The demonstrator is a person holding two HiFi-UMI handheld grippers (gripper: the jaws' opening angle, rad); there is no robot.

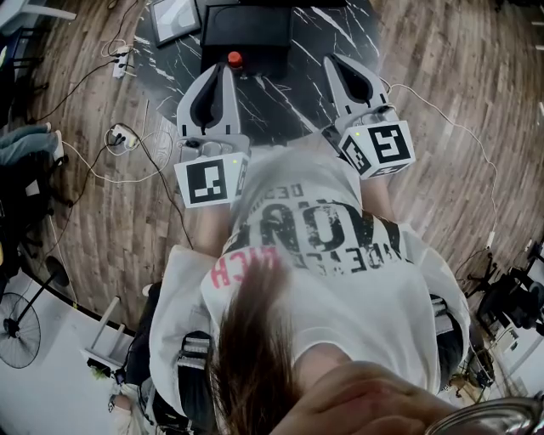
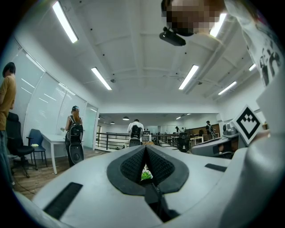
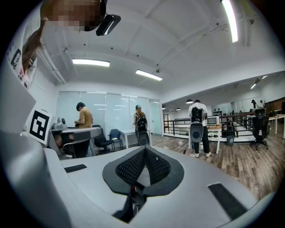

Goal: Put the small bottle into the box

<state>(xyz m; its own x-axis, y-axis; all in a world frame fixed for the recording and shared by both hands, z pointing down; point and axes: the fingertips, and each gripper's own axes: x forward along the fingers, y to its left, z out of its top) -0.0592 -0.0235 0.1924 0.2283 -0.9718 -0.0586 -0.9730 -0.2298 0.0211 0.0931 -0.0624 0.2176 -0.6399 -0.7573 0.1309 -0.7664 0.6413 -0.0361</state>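
Note:
From the head view, a small bottle with a red cap [image 1: 235,59] stands on the dark marbled table [image 1: 280,98], right in front of a black box [image 1: 246,34]. My left gripper [image 1: 219,71] points at the table with its tip just left of the bottle and apart from it. My right gripper [image 1: 334,61] points at the table further right. Both are held level in front of the person's chest. In the left gripper view the jaws [image 2: 145,148] meet at the tip with nothing held. The right gripper's jaws [image 3: 144,148] are likewise together and empty. Neither gripper view shows the bottle or the box.
A flat framed panel [image 1: 174,17] lies on the table left of the box. Cables and a power strip [image 1: 121,136] trail over the wooden floor on the left, and a fan [image 1: 19,327] stands at the lower left. People [image 3: 197,127] stand about the office beyond.

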